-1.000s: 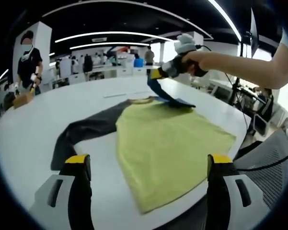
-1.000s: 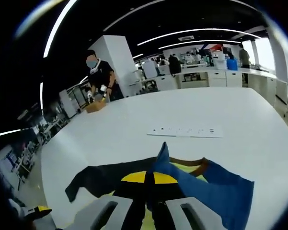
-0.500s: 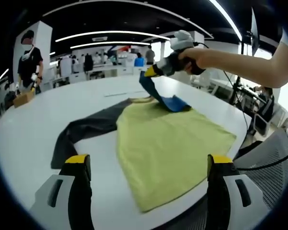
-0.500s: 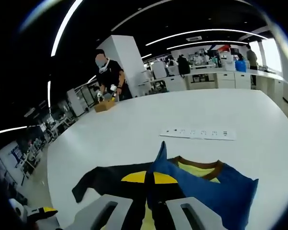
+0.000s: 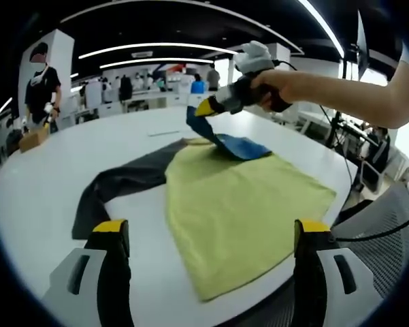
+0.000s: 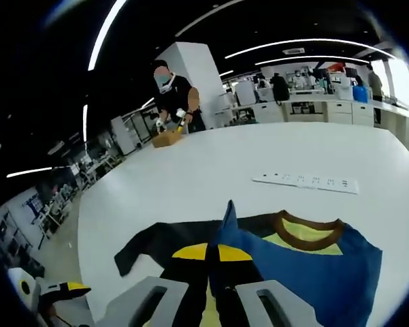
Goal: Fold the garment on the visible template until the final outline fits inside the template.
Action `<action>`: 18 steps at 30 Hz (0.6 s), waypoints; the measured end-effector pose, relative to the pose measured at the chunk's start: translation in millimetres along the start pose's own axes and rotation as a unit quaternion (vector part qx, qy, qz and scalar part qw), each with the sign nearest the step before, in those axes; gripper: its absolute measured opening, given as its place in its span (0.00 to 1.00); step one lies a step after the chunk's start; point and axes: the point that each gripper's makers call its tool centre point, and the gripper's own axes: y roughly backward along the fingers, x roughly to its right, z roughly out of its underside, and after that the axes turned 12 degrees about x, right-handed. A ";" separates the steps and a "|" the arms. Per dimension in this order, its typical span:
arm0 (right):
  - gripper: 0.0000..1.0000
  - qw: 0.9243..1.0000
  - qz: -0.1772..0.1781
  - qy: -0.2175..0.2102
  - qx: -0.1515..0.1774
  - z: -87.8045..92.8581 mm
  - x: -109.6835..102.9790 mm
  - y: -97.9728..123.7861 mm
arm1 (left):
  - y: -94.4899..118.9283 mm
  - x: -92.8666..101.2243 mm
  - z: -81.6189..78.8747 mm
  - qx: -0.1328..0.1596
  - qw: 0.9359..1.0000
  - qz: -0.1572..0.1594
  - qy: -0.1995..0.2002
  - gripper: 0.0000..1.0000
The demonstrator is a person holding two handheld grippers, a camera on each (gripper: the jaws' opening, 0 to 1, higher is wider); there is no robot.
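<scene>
Yellow-green shirt with one black and one blue sleeve (image 5: 238, 204), lying flat on the round white table (image 5: 47, 184). The right gripper (image 5: 207, 107), held in a person's hand (image 5: 269, 85) above the table's far right part, has its jaws clamped on the blue sleeve (image 5: 235, 143), lifting its cuff off the yellow-green body. The black sleeve (image 5: 122, 184) extends left. The left gripper (image 5: 207, 228) stands at the near edge, jaws apart, the shirt's near hem lying between and beyond them.

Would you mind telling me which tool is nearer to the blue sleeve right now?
Right. The right tool is shut on the blue sleeve, lifting its end above the white table. The left tool is open, held back at the near table edge, apart from it.
</scene>
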 end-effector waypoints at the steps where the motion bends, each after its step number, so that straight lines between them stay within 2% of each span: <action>1: 0.00 1.000 -0.002 0.006 -0.003 4.6 -2.7 -0.1 | 0.3 -0.2 0.3 -0.001 1.000 0.000 0.000 0.97; 12: 0.00 1.000 0.013 0.014 0.000 29.1 -3.6 -11.3 | 0.8 0.1 0.2 -0.002 1.000 -0.002 0.001 0.97; 18: 0.00 1.000 0.016 -0.002 -0.006 47.3 -6.6 -20.4 | 2.2 -1.5 -2.2 0.001 1.000 -0.009 0.004 0.97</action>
